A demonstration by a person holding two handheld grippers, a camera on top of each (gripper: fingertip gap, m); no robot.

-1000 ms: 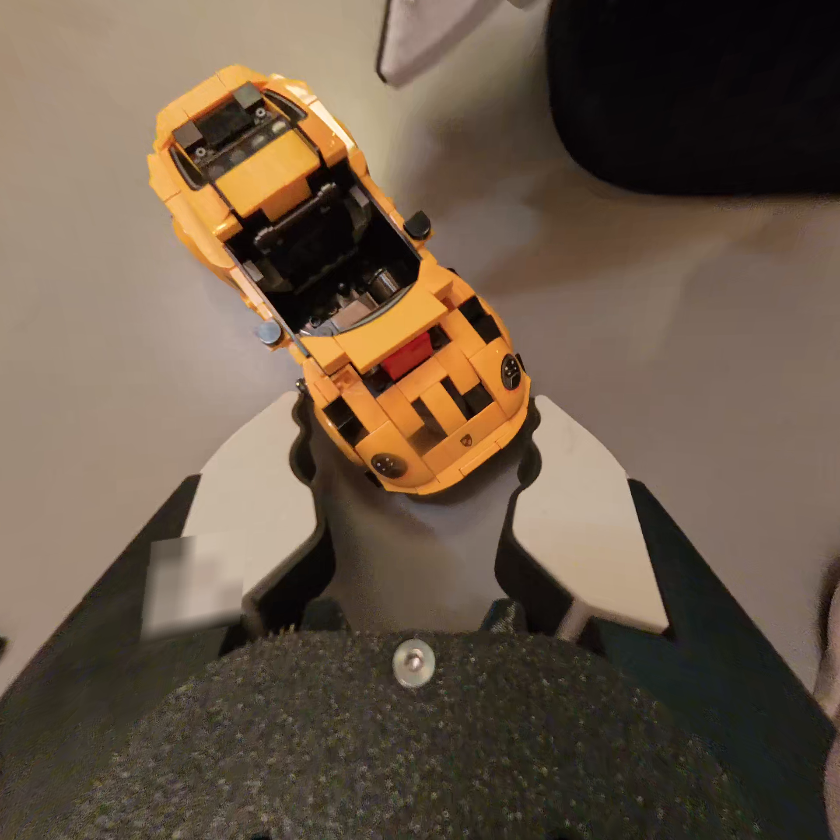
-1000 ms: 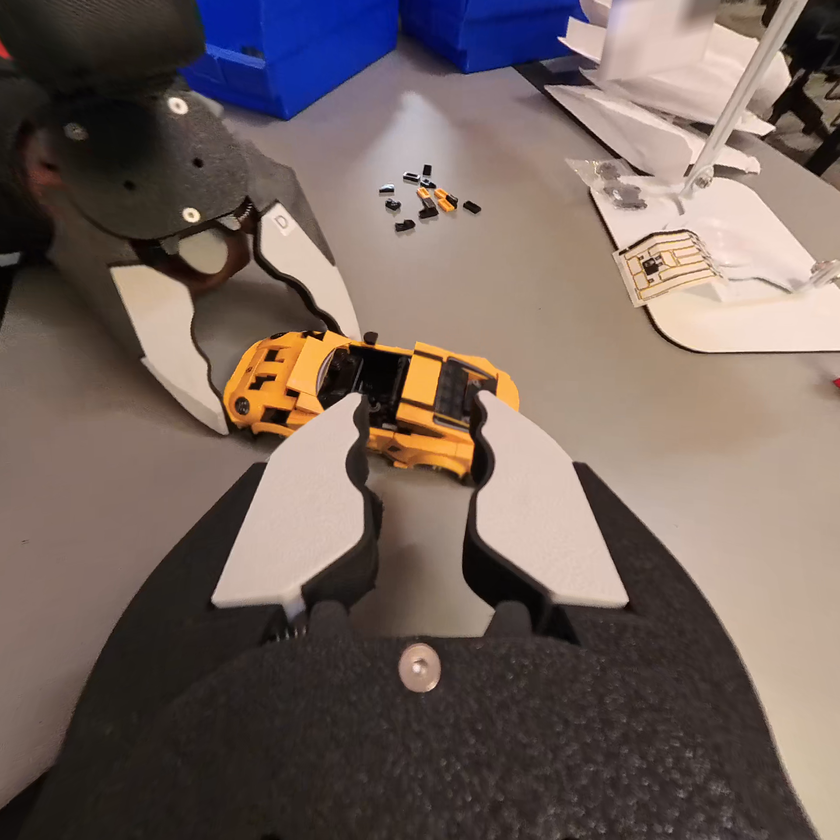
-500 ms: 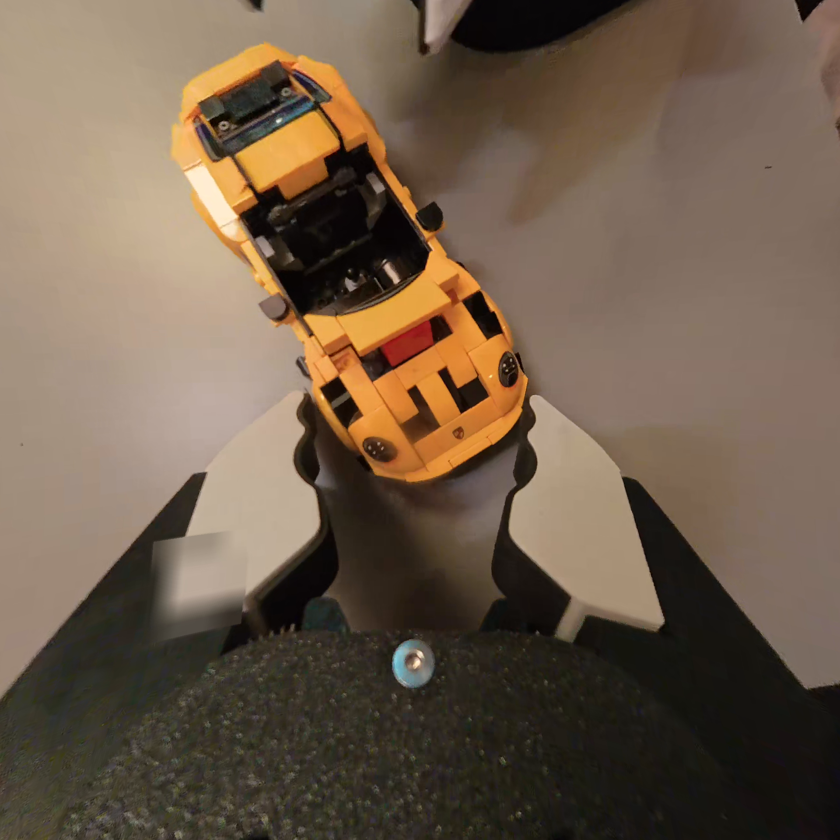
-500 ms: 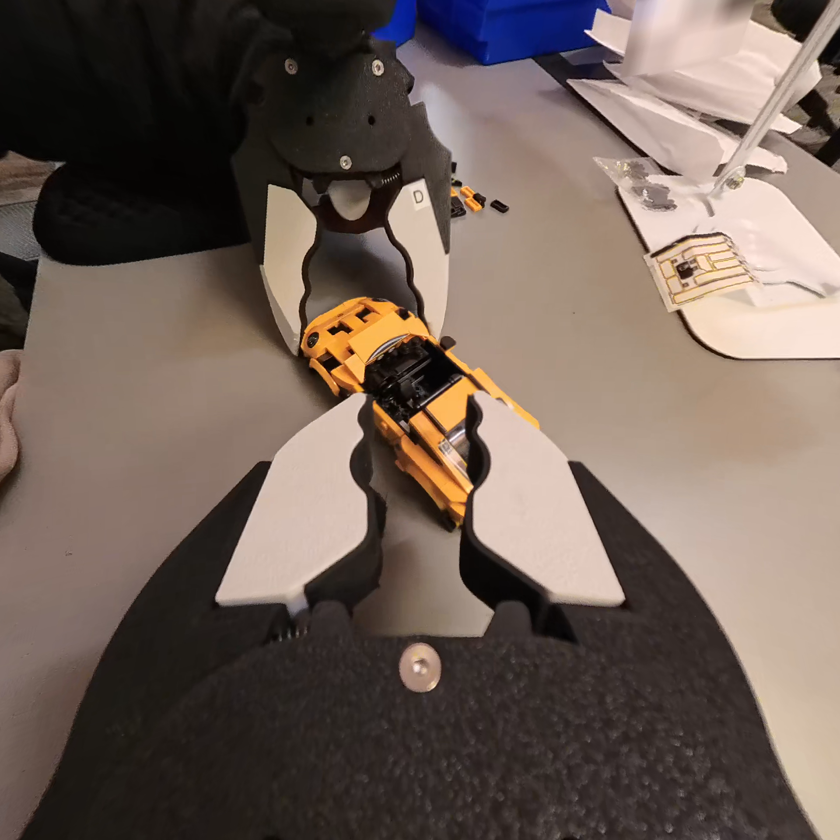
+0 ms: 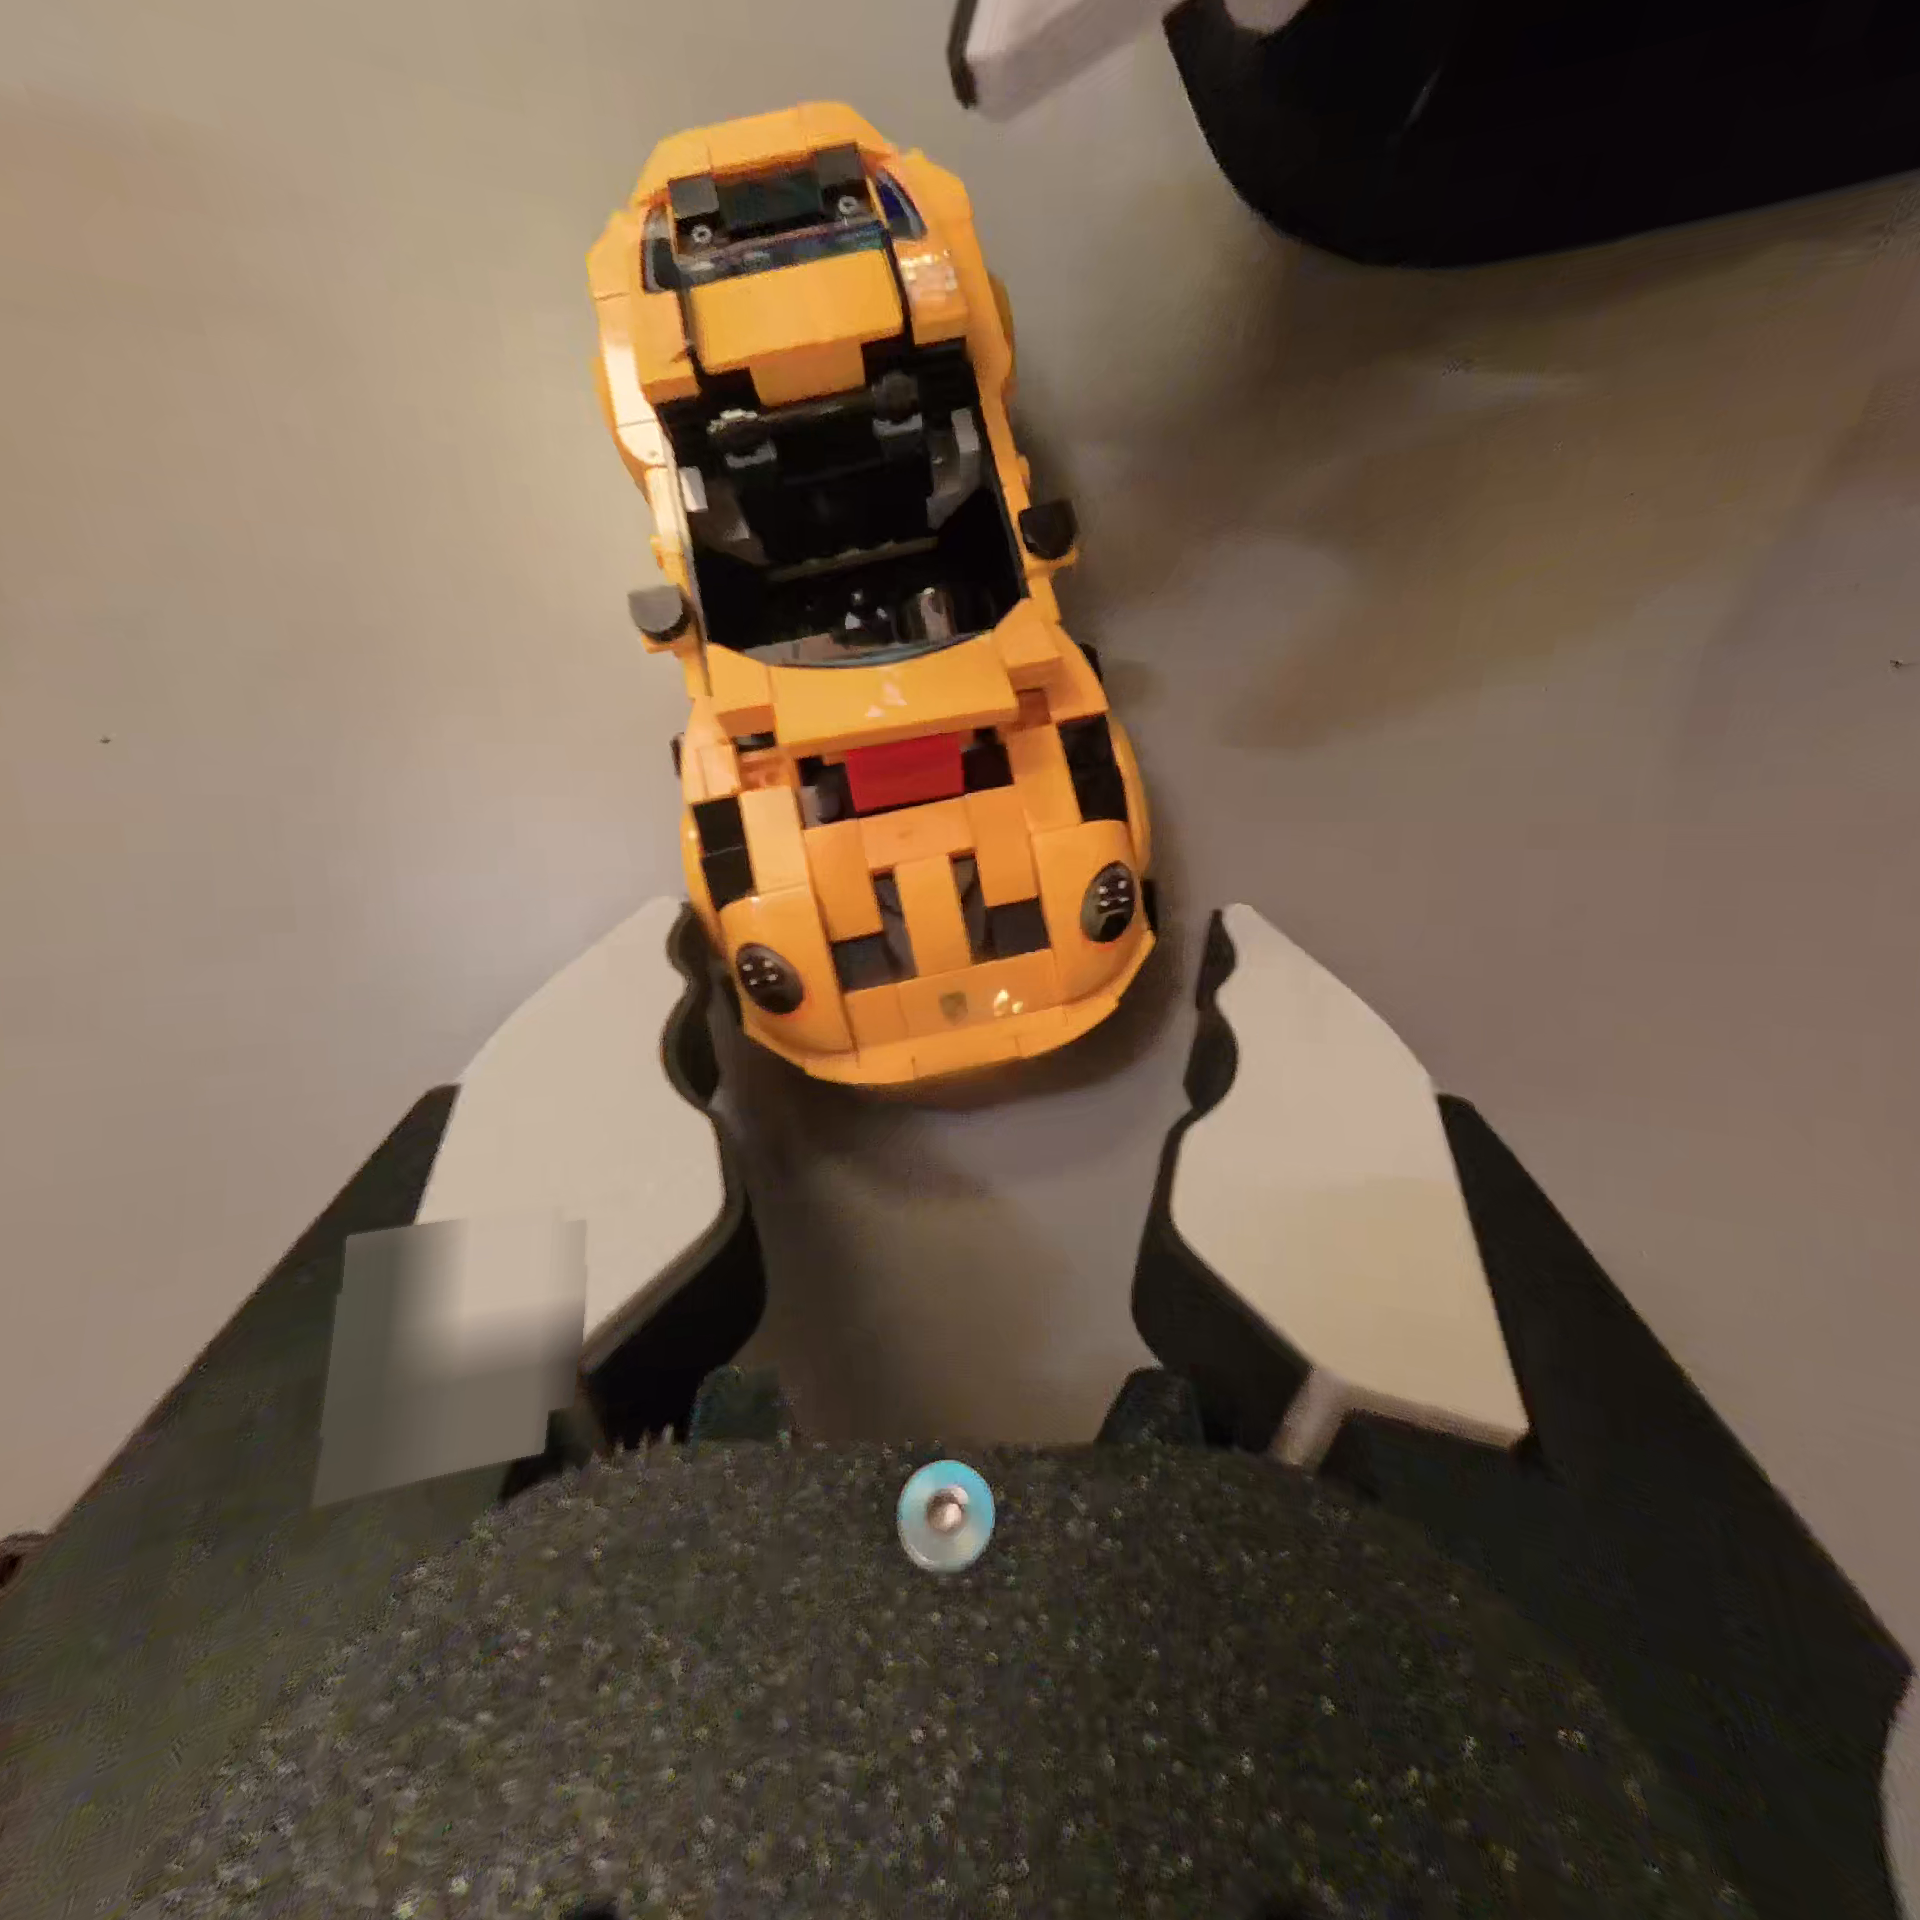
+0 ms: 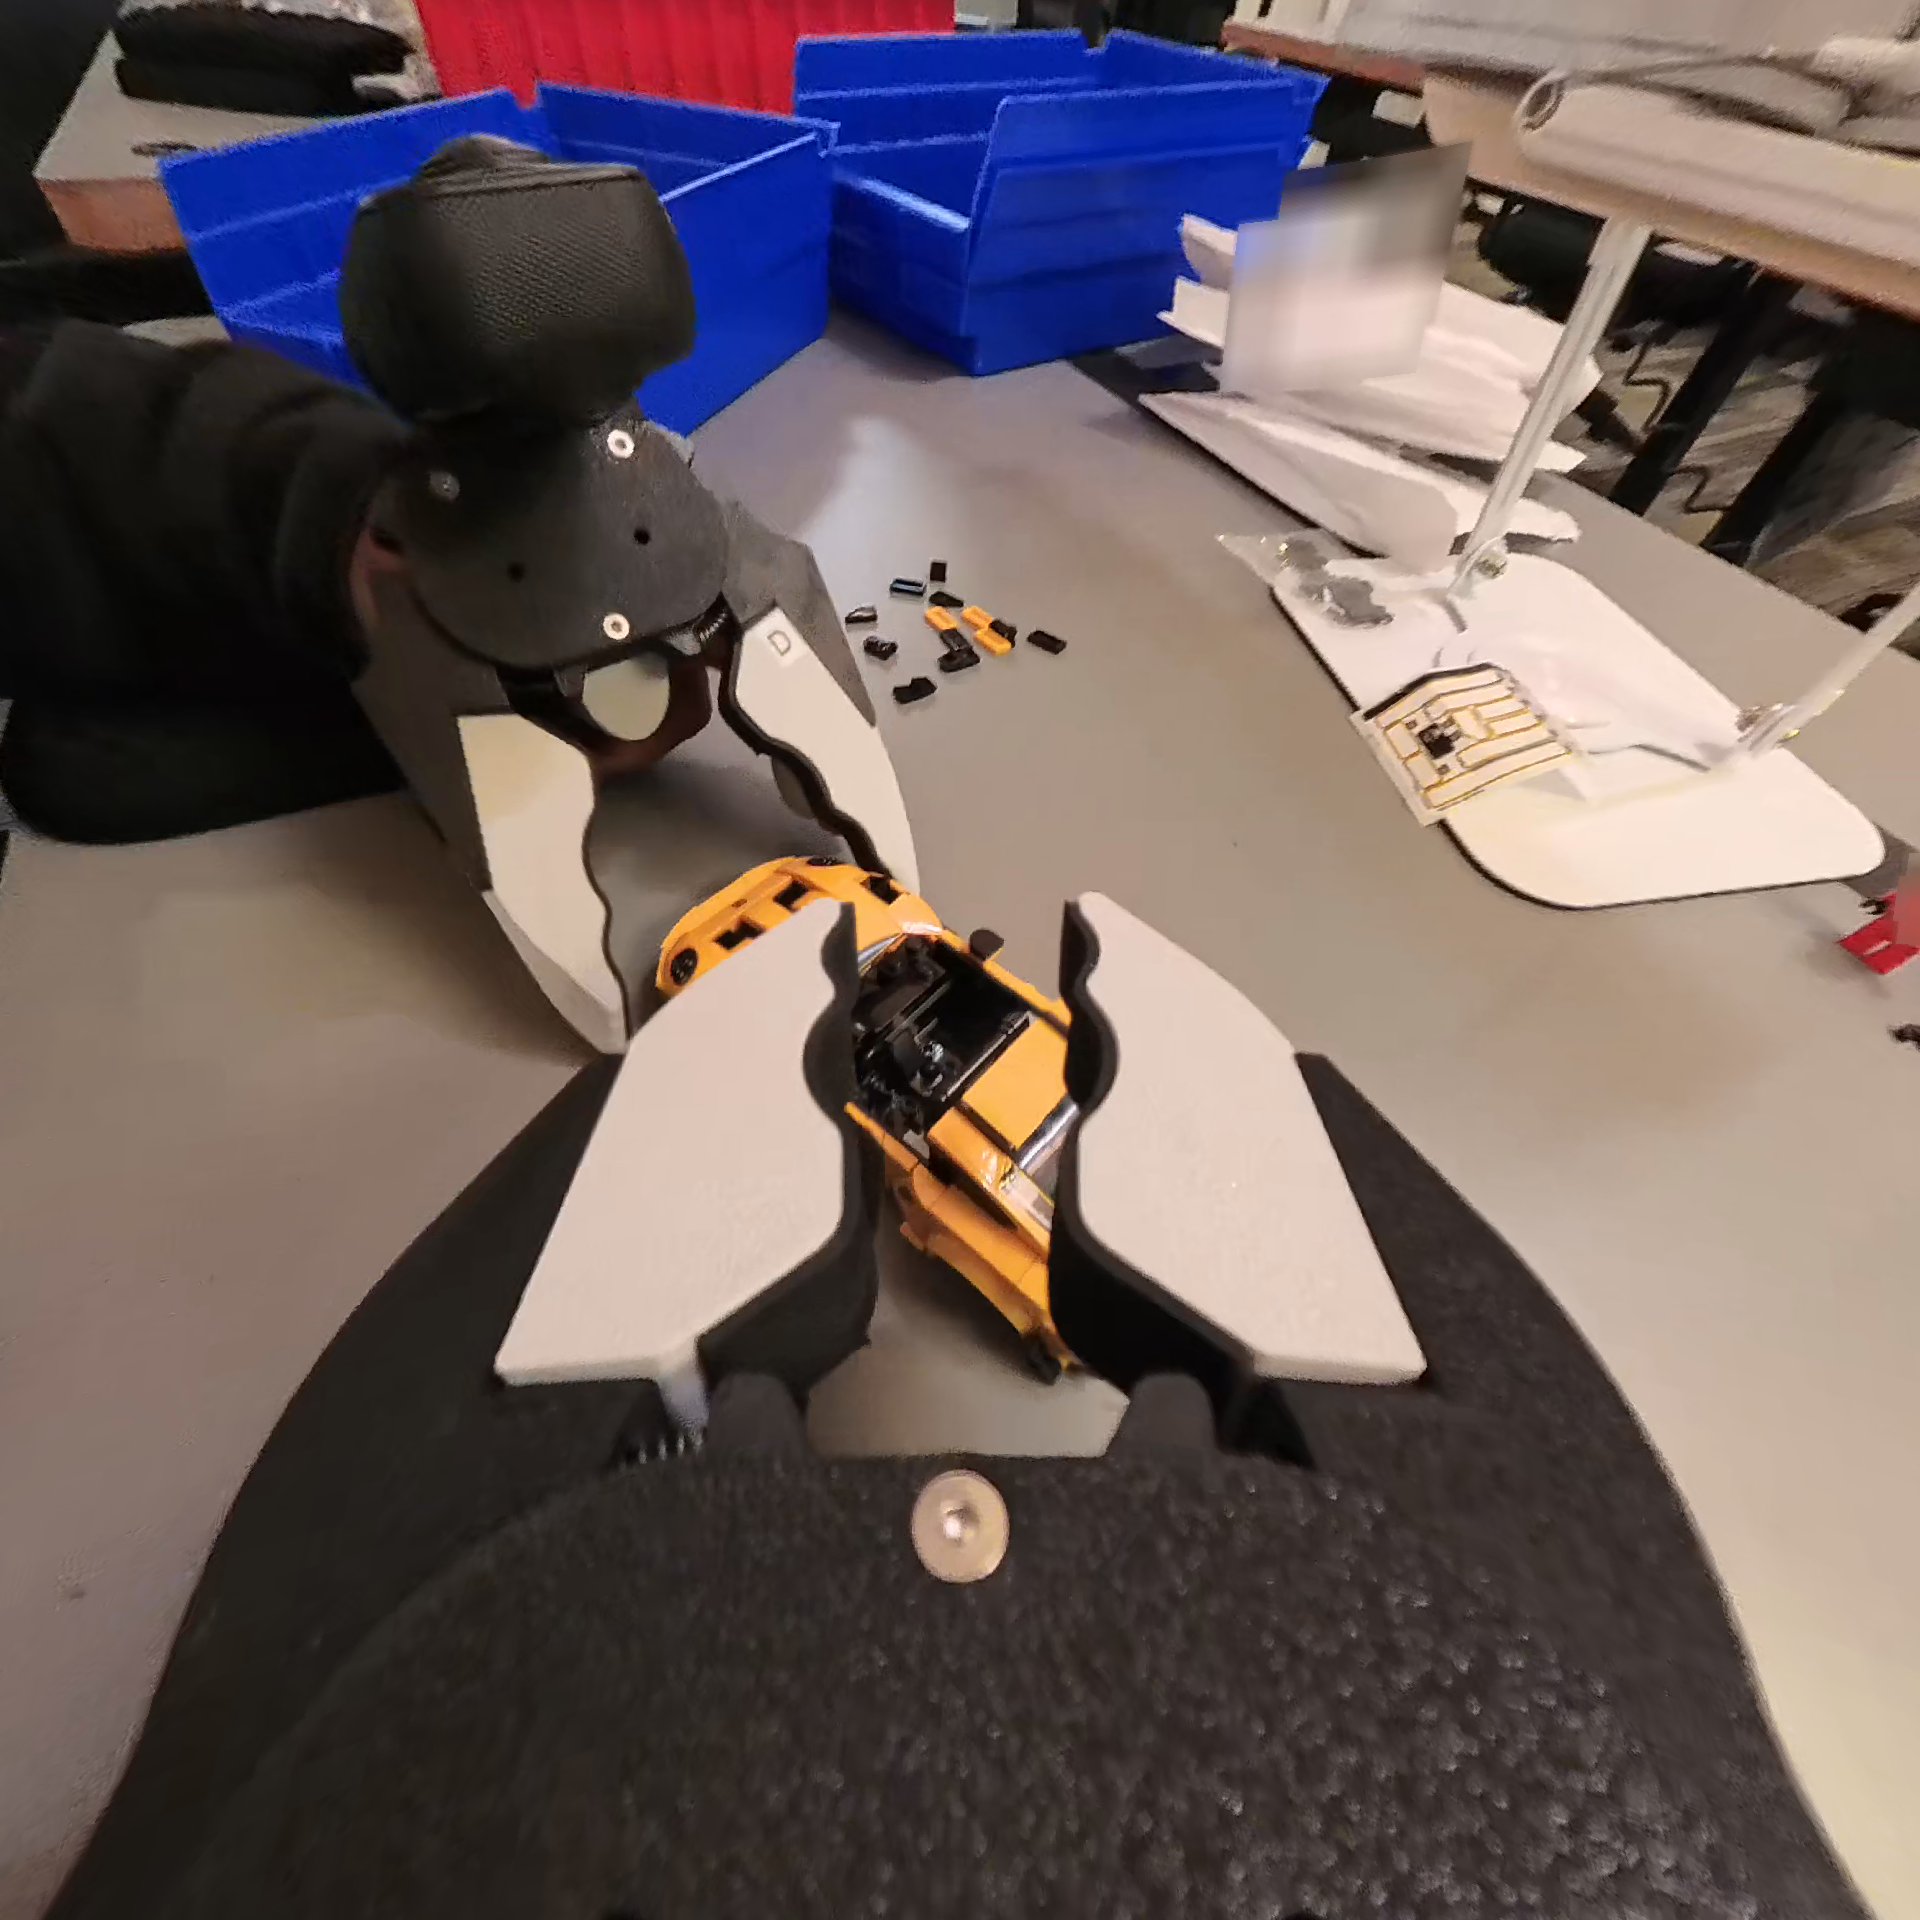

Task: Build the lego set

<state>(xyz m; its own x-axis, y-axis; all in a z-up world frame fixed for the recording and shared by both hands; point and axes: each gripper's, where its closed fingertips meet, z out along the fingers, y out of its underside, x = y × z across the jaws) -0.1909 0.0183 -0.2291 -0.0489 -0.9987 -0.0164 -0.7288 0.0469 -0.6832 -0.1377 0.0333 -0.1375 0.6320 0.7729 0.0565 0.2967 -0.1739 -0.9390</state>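
My left gripper (image 5: 940, 925), jaws wide apart, brackets the nose of the orange lego car (image 5: 862, 582) at frame centre on the grey table (image 5: 312, 520); my right gripper (image 6: 956, 920), jaws apart, straddles its rear, gripping nothing.

Grey tabletop (image 6: 1195, 727); blue bins (image 6: 1039, 187) at far edge; second table (image 6: 1714, 208) beyond, right.

Workshop or lab: grey worktable (image 6: 1195, 748), blue parts bins (image 6: 1039, 208), loose bricks (image 6: 951, 629).
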